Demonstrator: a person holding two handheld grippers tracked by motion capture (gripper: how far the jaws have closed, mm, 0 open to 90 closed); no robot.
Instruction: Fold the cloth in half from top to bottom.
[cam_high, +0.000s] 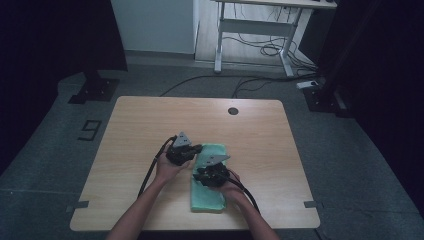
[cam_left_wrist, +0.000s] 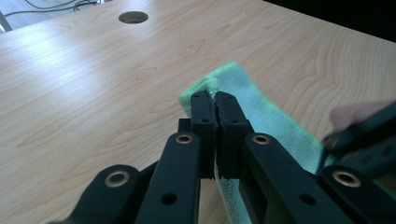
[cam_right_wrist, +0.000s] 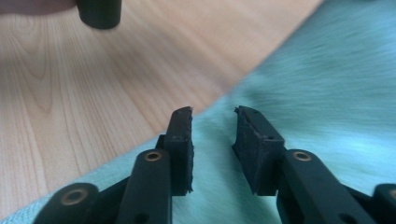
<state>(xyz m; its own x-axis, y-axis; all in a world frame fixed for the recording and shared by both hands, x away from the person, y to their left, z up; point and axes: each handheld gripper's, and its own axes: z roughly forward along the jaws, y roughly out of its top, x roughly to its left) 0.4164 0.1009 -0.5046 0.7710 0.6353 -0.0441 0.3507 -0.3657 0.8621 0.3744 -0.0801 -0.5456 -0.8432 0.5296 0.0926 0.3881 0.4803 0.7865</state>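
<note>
your left gripper (cam_left_wrist: 215, 100) has its jaws pressed together on a corner of the green towel (cam_left_wrist: 261, 116) — in the left gripper view a small fold of the cloth is pinched between the tips, just off the wooden table (cam_left_wrist: 93, 93). your right gripper (cam_right_wrist: 214, 114) sits with its jaws a narrow gap apart and nothing between them; in the right gripper view they hang over the towel (cam_right_wrist: 327, 84) close to its edge, with bare wood to one side.

from the high view the towel (cam_high: 206, 197) lies as a folded strip near the middle of the table (cam_high: 150, 125), running from your side away toward the far edge. your left gripper (cam_high: 184, 150) is at the towel's far left corner, and your right gripper (cam_high: 212, 172) is over the cloth just beside it. both of your hands, left (cam_high: 167, 170) and right (cam_high: 231, 189), come in from the near edge. a round hole (cam_high: 233, 111) sits near the table's far edge, well apart from the towel.
</note>
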